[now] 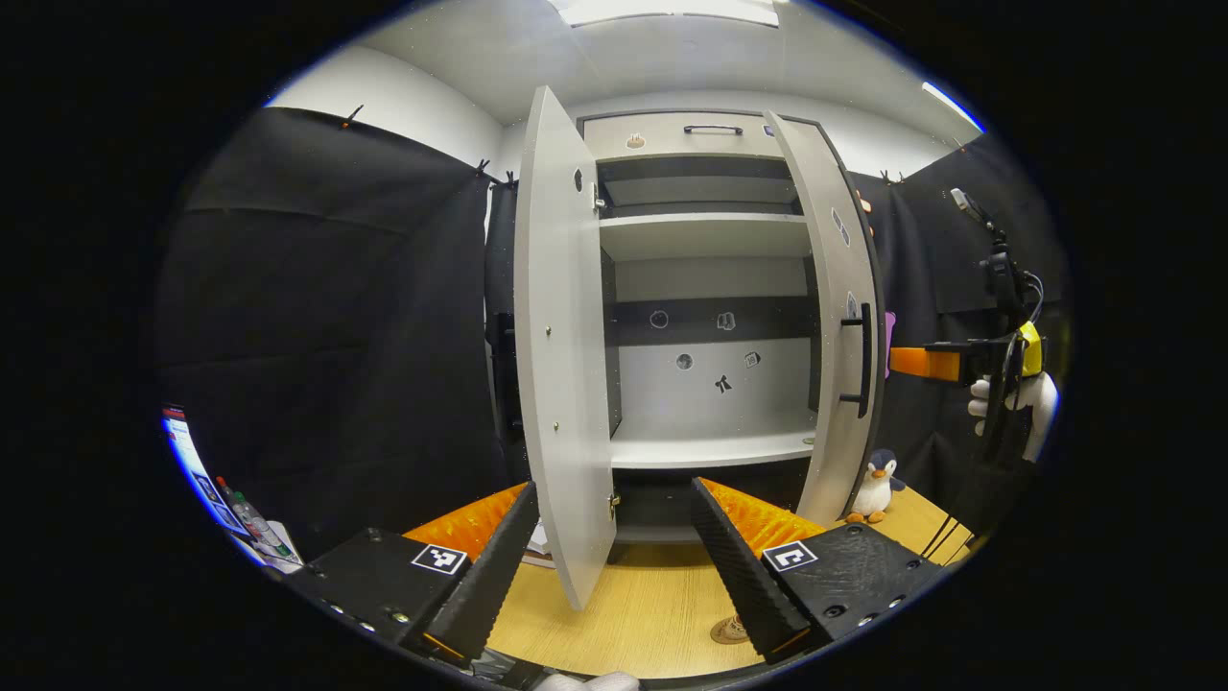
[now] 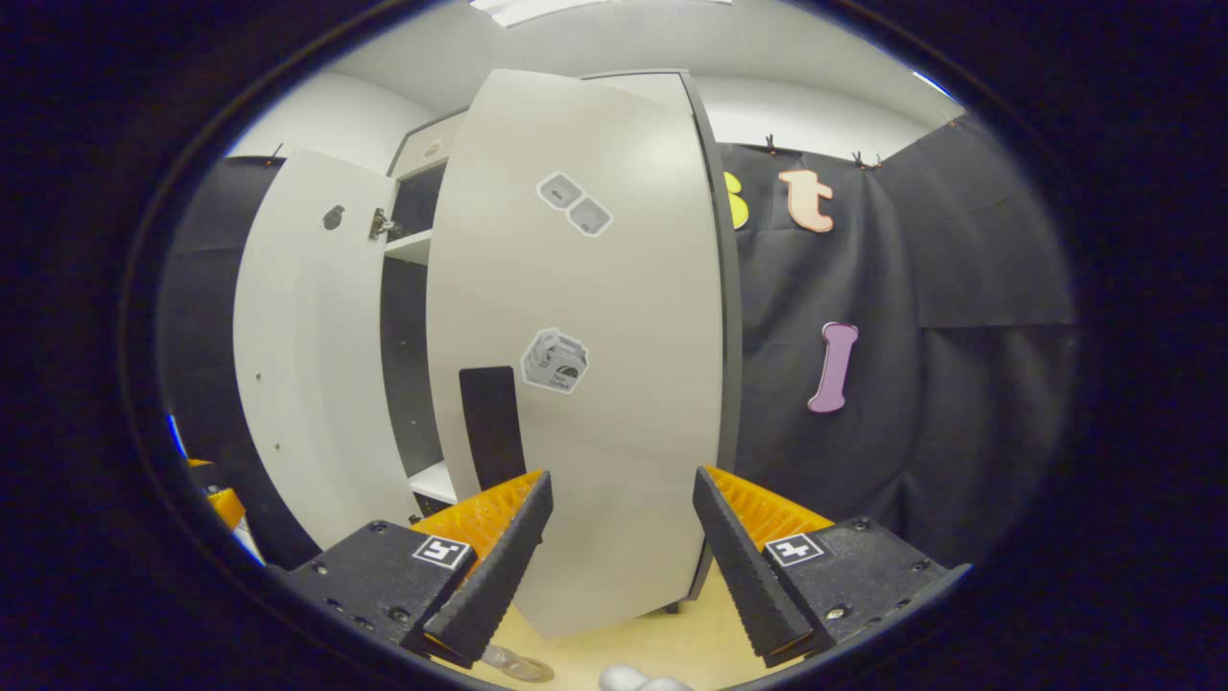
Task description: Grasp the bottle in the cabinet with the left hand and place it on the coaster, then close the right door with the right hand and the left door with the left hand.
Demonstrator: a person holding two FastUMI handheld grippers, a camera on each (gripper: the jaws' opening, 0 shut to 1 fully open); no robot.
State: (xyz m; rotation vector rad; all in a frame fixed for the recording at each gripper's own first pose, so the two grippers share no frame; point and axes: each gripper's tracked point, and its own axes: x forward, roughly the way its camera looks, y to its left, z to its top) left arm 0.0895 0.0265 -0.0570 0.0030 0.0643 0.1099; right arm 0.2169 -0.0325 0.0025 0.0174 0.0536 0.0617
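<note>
The cabinet [image 1: 705, 245] stood with both doors swung wide, and the shelves I could see looked bare, so I judged the bottle was already out; where it stood I could not tell. The right door [image 2: 585, 384] rose at 12 o'clock, close before my right gripper [image 2: 622, 475], whose fingers gaped wide with nothing between them. The left door [image 1: 561, 365] hung edge-on at 12 o'clock of my left gripper [image 1: 614, 489], which was equally spread and empty. On the wooden table [image 1: 652, 605] a penguin toy [image 1: 875, 487] sat at 4 o'clock by the right door's foot, and the coaster [image 1: 729, 631] peeped out at 6 o'clock. I feared my fingers might skid off that smooth panel, or a hard shove might bounce the door back open or knock the penguin.
</note>
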